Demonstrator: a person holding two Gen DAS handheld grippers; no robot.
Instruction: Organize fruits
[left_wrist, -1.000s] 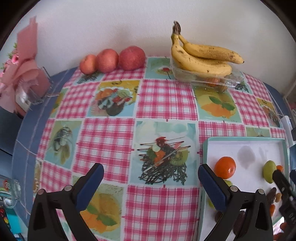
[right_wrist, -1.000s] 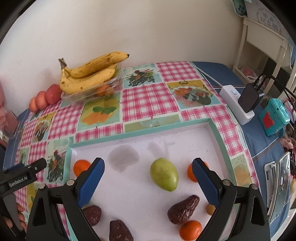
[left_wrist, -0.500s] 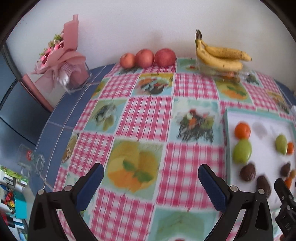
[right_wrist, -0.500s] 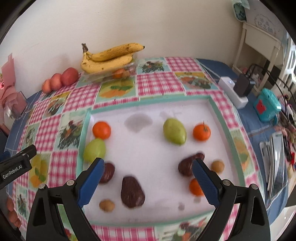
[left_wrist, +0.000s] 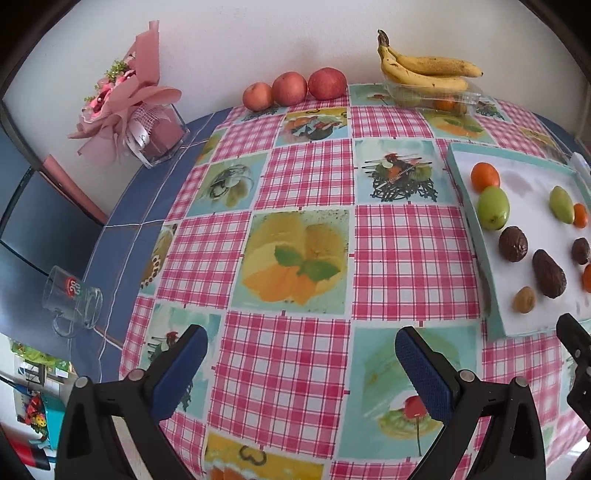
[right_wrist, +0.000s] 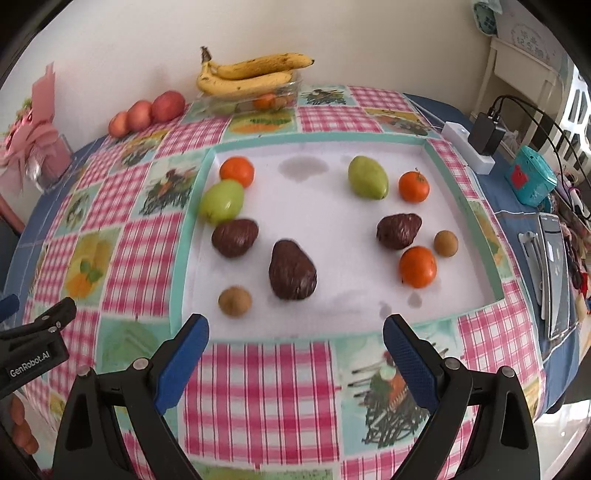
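A white tray with a teal rim (right_wrist: 432, 151) (left_wrist: 452, 155) lies on the checked tablecloth. In it are several fruits: three oranges (right_wrist: 236, 170), two green fruits (right_wrist: 222, 201), three dark brown fruits (right_wrist: 292, 270) and two small tan ones (right_wrist: 235, 301). My right gripper (right_wrist: 295, 345) is open above the table's near edge, in front of the tray, holding nothing. My left gripper (left_wrist: 301, 356) is open over the tablecloth, left of the tray, also with nothing in it. Bananas (left_wrist: 424, 72) rest on a clear box at the back, beside three red apples (left_wrist: 291, 88).
A pink bouquet in a glass vase (left_wrist: 147, 122) stands at the back left and a glass mug (left_wrist: 72, 301) at the left edge. Right of the tray are a power strip with a charger (right_wrist: 476, 144), a teal box (right_wrist: 532, 179) and a phone (right_wrist: 554, 273).
Both grippers have pulled back and up from the tray towards the near table edge, so much more of the table shows. Both stayed open; the fruits have not moved.
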